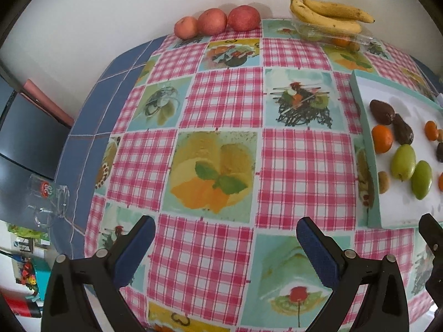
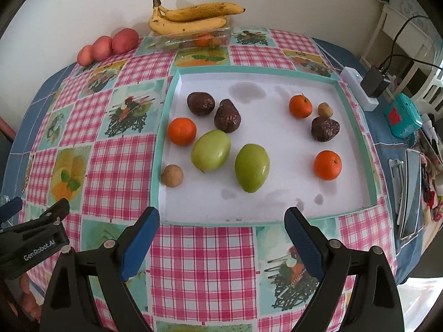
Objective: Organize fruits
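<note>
Spread right gripper (image 2: 221, 238) fingers face tray (image 2: 277, 69); left view crops it.

A pink-and-white checked cloth (image 2: 119, 166) with printed food squares covers the blue bench (image 1: 83, 127). The white tray (image 2: 277, 202), rimmed in teal, holds green fruits (image 2: 211, 150), orange tangerines (image 2: 182, 131) and dark brown avocados (image 2: 201, 103). Yellow bananas (image 2: 191, 18) are brown-speckled.
</note>
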The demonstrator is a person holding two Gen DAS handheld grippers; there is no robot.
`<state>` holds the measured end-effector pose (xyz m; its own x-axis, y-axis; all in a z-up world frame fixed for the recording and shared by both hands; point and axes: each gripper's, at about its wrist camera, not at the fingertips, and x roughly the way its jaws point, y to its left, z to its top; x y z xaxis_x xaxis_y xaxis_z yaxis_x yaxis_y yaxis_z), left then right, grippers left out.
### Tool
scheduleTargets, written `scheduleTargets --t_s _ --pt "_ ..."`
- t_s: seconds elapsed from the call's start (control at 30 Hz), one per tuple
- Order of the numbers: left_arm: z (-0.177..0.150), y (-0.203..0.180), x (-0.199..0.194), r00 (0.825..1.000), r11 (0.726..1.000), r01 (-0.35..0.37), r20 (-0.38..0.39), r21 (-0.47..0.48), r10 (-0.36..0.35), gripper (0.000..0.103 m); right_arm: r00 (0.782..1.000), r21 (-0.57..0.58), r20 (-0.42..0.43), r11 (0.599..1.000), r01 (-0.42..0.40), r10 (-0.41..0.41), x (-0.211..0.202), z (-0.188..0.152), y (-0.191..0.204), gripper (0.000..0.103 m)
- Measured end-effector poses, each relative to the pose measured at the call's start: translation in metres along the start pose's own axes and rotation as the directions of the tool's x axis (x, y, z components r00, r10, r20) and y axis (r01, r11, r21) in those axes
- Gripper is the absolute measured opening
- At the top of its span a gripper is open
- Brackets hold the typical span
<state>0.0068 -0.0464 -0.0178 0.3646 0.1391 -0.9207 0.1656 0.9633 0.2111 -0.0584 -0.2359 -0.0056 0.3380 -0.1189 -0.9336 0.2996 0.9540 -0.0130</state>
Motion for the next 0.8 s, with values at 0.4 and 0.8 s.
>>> scheduleTargets --t_s 0.4,0.8 --pt "-0.017 0.006 -0.006 0.999 0.999 0.048 -0.024 -0.019 -0.049 0.103 1.0 -0.026 -0.004 1.0 0.002 -0.002 -0.004 -0.012 0.002 0.092" --pt "-0.027 0.015 -0.022 0.998 0.998 0.055 0.042 -0.037 -0.053 0.103 1.0 -0.036 0.016 0.999 -0.013 0.014 -0.012 -0.019 0.003 0.092"
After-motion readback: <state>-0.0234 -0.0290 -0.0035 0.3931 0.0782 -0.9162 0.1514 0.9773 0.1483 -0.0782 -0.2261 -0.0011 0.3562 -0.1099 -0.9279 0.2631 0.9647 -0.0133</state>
